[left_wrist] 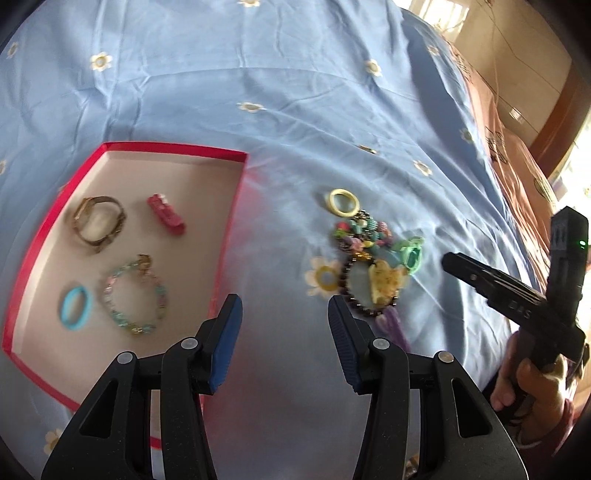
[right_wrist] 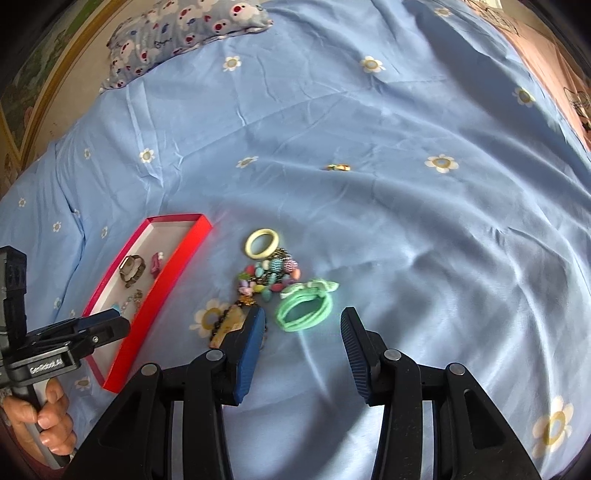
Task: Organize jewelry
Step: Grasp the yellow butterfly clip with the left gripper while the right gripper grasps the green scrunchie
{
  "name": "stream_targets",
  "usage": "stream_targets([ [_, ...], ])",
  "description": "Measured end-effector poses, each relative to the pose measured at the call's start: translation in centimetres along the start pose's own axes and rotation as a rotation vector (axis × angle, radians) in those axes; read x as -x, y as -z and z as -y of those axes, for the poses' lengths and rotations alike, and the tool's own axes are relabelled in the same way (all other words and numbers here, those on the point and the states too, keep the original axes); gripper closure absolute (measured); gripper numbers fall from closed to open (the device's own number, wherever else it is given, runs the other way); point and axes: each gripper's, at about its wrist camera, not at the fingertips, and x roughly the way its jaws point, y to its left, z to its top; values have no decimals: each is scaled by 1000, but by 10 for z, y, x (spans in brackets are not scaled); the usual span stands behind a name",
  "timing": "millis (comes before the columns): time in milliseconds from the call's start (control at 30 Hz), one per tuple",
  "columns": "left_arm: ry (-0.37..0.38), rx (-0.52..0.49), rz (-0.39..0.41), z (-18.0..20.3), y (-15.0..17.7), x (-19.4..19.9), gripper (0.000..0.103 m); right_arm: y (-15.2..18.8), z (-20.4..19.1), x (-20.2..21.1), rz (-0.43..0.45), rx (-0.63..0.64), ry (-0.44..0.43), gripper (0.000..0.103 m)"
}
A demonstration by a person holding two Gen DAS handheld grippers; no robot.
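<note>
A red shallow box (left_wrist: 236, 206) (right_wrist: 166, 273) lies on the blue bedsheet and holds a watch (left_wrist: 98, 221), a red clip (left_wrist: 167, 214), a blue ring (left_wrist: 75, 308) and a pastel bead bracelet (left_wrist: 135, 295). To its right lies a pile: a cream ring (left_wrist: 343, 202) (right_wrist: 261, 242), colourful beads (left_wrist: 360, 234) (right_wrist: 269, 277), a dark bead bracelet with a yellow pendant (left_wrist: 384, 286) and a green hair tie (right_wrist: 304, 306). My left gripper (left_wrist: 285, 325) is open and empty between box and pile. My right gripper (right_wrist: 303, 345) is open and empty just before the green hair tie.
A small gold piece (right_wrist: 338, 167) (left_wrist: 367, 149) lies alone farther back on the sheet. A patterned pillow (right_wrist: 184, 29) lies at the far left. A pink blanket (left_wrist: 509, 147) borders the sheet on the right.
</note>
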Motion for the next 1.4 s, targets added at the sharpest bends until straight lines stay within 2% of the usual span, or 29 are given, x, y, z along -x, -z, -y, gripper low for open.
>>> stream_targets([
  [267, 63, -59, -25, 30, -6, -18, 53, -4, 15, -18, -33, -14, -4, 60],
  [300, 69, -66, -30, 33, -6, -21, 53, -5, 15, -19, -35, -15, -8, 61],
  [367, 85, -80, -45, 40, -7, -29, 53, -9, 16, -24, -44, -15, -17, 70],
  [533, 113, -121, -79, 57, -10, -47, 53, -13, 18, -41, -91, -14, -25, 72],
  [600, 122, -133, -85, 63, -11, -52, 53, -12, 20, -48, -111, -23, -29, 82],
  [633, 125, -137, -89, 67, -12, -55, 53, -11, 21, -50, -116, -22, -26, 92],
  [667, 131, -142, -93, 70, -14, -59, 53, -10, 22, -51, -116, -24, -29, 97],
  [800, 141, -148, -109, 77, -17, -75, 53, -11, 23, -48, -101, -28, -27, 98],
  [900, 130, -157, -119, 79, -17, -84, 73, -11, 26, -44, -89, -35, -19, 99],
  [1100, 111, -159, -84, 69, -16, -76, 74, -12, 26, -41, -77, -40, -30, 99],
  [1400, 86, -111, -30, 37, -14, -46, 74, -14, 3, -31, -60, -7, -64, 99],
])
